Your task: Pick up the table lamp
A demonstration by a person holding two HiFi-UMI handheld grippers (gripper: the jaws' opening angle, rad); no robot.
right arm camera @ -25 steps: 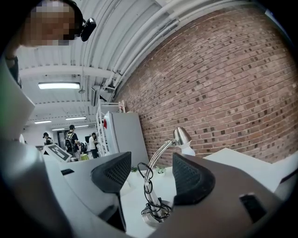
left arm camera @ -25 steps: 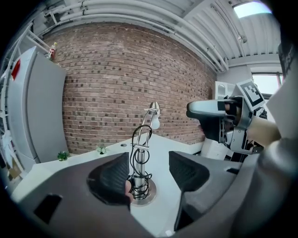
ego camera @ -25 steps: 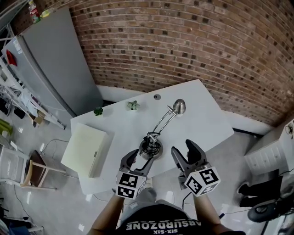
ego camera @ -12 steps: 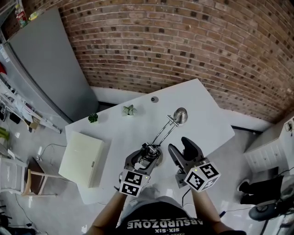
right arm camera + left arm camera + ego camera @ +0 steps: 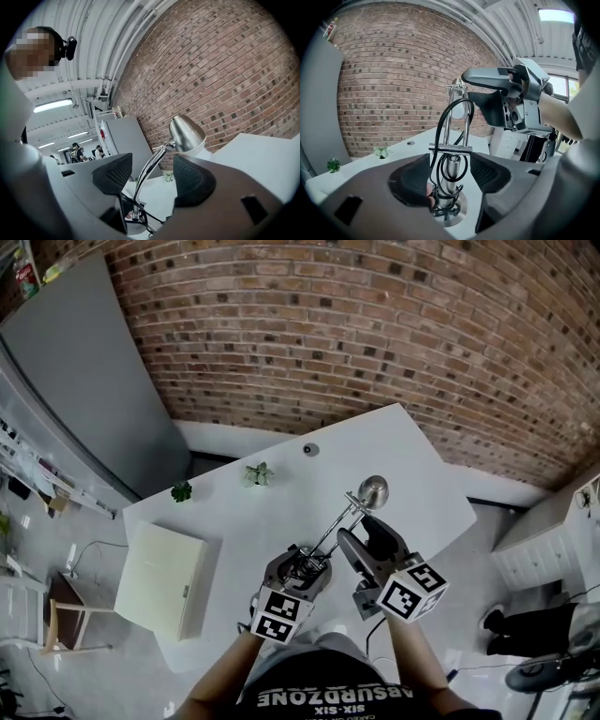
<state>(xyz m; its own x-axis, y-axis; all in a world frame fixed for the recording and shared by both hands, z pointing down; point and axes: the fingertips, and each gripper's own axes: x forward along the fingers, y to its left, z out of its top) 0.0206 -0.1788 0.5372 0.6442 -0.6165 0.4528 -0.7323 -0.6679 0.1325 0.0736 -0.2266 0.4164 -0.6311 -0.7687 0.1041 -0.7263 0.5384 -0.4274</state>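
The chrome table lamp stands on the white table point(image 5: 422, 465), with its round base point(image 5: 311, 570) near the front edge. Its thin arm point(image 5: 339, 523) slants up to the metal head point(image 5: 373, 489). My left gripper point(image 5: 302, 568) is open. Its jaws straddle the lamp's upright stem point(image 5: 452, 171) just above the base, with a gap on each side. A black cord point(image 5: 440, 126) loops around the stem. My right gripper point(image 5: 364, 535) is open beside the slanted arm point(image 5: 151, 169), below the head point(image 5: 186, 133).
A cream box point(image 5: 159, 563) lies on the table's left part. Two small green plants point(image 5: 181, 491) point(image 5: 257, 473) and a small round disc point(image 5: 309, 449) sit near the far edge. A brick wall point(image 5: 375, 343) runs behind the table and a grey cabinet point(image 5: 94, 399) stands at the left.
Both grippers have moved forward onto the lamp. The left jaws now straddle the stem at the base, and the right gripper has come in beside the slanted arm.
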